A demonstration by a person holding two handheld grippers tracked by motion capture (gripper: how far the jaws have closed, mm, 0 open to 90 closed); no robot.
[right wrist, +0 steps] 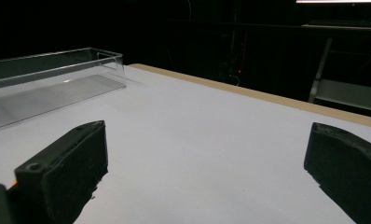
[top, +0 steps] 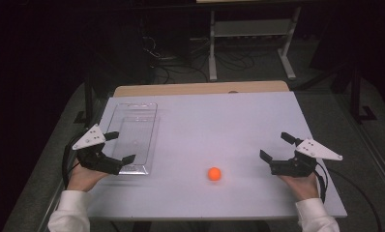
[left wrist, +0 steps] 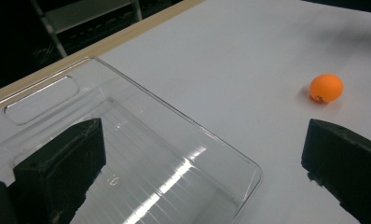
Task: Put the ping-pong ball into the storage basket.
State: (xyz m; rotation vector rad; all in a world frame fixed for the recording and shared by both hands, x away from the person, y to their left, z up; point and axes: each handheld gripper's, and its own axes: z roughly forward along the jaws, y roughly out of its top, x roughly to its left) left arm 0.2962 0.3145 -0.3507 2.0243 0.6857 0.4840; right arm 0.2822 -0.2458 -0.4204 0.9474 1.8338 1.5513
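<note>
The ball (top: 214,174) lies low centre, between the left gripper (top: 119,147) and right gripper (top: 276,146), untouched; both grippers released.

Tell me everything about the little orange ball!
The orange ball is small, round and smooth, like a ping-pong ball, with a tiny dark mark low on its side in the left gripper view. It sits alone on the white table, near the person's edge, casting a soft shadow. Nothing touches it but the table. It lies between the left gripper and right gripper, both open, and to the right of the clear plastic tray, outside it.
</note>
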